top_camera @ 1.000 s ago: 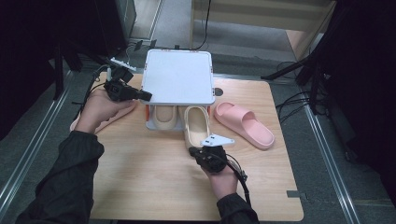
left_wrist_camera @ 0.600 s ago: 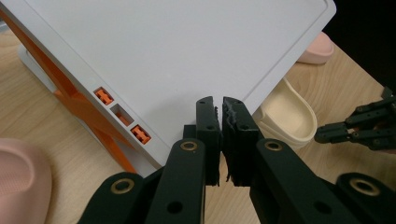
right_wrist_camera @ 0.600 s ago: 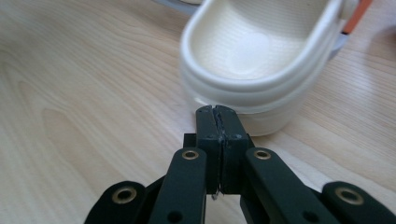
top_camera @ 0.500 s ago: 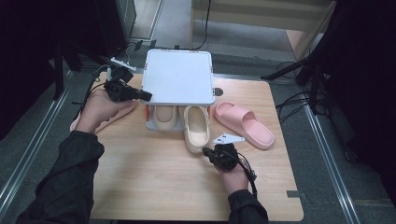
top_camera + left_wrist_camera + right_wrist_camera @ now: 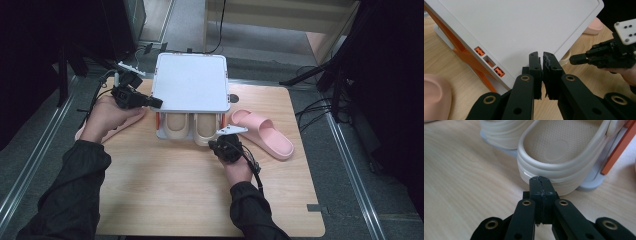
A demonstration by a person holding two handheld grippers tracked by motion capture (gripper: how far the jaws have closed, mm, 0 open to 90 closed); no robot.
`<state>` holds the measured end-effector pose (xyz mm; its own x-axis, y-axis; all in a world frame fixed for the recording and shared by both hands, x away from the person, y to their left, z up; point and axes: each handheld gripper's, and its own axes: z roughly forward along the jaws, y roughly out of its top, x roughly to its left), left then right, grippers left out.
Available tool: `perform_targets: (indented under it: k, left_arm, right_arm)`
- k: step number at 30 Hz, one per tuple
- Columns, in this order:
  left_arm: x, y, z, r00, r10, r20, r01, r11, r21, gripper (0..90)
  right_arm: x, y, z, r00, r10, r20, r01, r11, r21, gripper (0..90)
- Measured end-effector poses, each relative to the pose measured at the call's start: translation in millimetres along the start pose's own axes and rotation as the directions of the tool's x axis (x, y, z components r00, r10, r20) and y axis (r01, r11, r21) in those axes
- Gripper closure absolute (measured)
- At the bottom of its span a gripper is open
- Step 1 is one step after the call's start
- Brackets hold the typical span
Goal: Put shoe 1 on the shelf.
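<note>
A white rack with a flat top [image 5: 190, 82] and orange struts [image 5: 480, 72] stands mid-table. Under it lie two beige slippers, the left one [image 5: 176, 125] and the right one [image 5: 204, 129]. My right gripper [image 5: 216, 144] is shut, and its tips [image 5: 540, 180] touch the heel of the right beige slipper [image 5: 559, 147]; nothing is between the jaws. My left gripper [image 5: 156, 103] is also shut and holds nothing, its tips [image 5: 541, 56] resting against the left edge of the rack top [image 5: 524, 27]. The right gripper [image 5: 576, 58] also shows in the left gripper view, at the right.
One pink slipper [image 5: 262, 132] lies on the table right of the rack. A second pink slipper [image 5: 112, 126] sits under my left hand, left of the rack. Bare wooden tabletop [image 5: 165, 190] stretches toward the person. Cables and metal rails run along the floor at both sides.
The right beige slipper, which stuck out toward the person, now sits further in under the rack. My right gripper has moved away from the person behind its heel. The left gripper has stayed put.
</note>
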<state>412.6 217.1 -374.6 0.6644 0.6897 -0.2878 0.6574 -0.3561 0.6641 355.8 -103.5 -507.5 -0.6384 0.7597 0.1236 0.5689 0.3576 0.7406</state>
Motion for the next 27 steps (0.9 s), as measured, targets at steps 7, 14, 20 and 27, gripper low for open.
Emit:
perform_targets:
  k: [7, 14, 20, 27]
  left_arm:
    - [1.7, -0.9, -1.1, 0.9999, -0.007, 0.008, 0.007, 1.0, 0.0, 84.1]
    - [0.8, -1.0, -2.2, 1.0, 0.004, -0.006, -0.004, 1.0, -0.001, 82.8]
    - [-3.2, 1.1, -7.1, 0.9994, -0.034, 0.001, 0.034, 0.9993, -0.018, 67.9]
    - [-8.7, -2.9, -28.8, 0.9996, -0.024, -0.018, 0.022, 0.997, -0.074, 51.6]
  right_arm:
    - [-5.4, 7.4, 14.0, 0.9993, 0.022, 0.029, -0.021, 0.999, -0.03, 88.3]
    - [-5.6, 7.9, 11.8, 0.9989, 0.045, 0.014, -0.045, 0.998, -0.035, 84.9]
    - [-2.5, -1.3, -5.0, 0.9974, 0.059, -0.04, -0.061, 0.997, -0.049, 76.9]
    - [11.9, -12.1, -29.6, 0.9913, 0.007, -0.131, -0.008, 1.0, -0.009, 59.3]
